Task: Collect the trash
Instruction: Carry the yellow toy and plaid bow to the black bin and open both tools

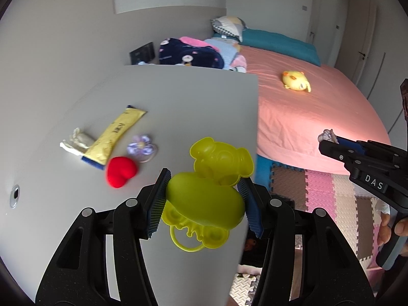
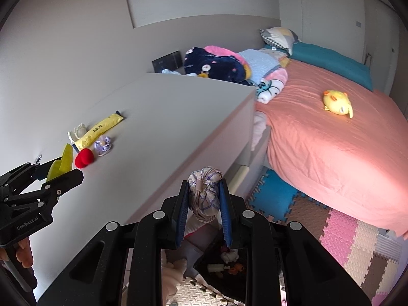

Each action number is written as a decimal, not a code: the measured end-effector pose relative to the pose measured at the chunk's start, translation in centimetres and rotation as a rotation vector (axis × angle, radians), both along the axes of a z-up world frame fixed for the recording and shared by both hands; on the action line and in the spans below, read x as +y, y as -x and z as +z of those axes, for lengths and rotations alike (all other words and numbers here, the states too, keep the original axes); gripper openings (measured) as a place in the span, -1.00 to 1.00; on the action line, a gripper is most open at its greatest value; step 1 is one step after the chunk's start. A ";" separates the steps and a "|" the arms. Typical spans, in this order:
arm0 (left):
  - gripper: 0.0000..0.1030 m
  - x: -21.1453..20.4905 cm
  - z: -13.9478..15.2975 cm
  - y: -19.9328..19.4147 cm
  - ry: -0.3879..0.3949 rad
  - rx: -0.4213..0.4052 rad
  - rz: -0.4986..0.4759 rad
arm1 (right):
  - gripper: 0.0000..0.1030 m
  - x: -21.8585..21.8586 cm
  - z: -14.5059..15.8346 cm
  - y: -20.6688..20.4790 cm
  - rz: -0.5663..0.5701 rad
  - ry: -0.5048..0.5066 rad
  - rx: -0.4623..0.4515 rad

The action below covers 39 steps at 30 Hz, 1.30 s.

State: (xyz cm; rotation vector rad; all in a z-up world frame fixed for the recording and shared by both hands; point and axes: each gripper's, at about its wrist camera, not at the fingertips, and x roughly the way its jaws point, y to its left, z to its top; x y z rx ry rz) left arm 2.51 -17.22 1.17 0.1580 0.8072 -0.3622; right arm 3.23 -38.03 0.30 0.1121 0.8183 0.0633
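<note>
A bedroom with pale walls holds a grey cabinet top set against a bed with a salmon-pink sheet, and foam puzzle mats in pink, beige, brown and blue cover the floor.

The left gripper is clamped on a yellow-green plastic toy, a rounded shell with a bear-shaped moulded part behind it; the blue pads press it from both sides, and it hangs above the near right edge of the cabinet top. The right gripper is clenched on a small bundle of white cloth with blue checks, held past the cabinet's front edge and over the floor. Below it, between the gripper's arms, a dark bin with small scraps inside shows.

On the cabinet top, to the left, the other items lie close together: a yellow tube, a crumpled white wrapper touching the tube's lower end, a red heart-shaped piece just beside that end, and a lilac fabric flower on a ring next to the heart.

Further out, a yellow plush toy rests on the bed, folded blankets are heaped by the cabinet's far end, and a patterned pillow sits at the head. Fingers grip the right gripper's handle.
</note>
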 end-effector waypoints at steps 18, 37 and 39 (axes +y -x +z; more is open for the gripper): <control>0.03 -7.7 -0.6 1.4 -0.019 0.010 -0.169 | -0.52 -6.1 0.8 3.5 -0.134 0.015 -0.012; 0.03 -14.4 -2.4 2.8 -0.029 0.062 -0.318 | -0.52 -11.5 -0.2 5.5 -0.252 -0.001 0.004; 0.03 -14.8 -2.8 2.8 -0.032 0.071 -0.325 | -0.52 -11.7 -0.5 5.3 -0.256 -0.003 0.010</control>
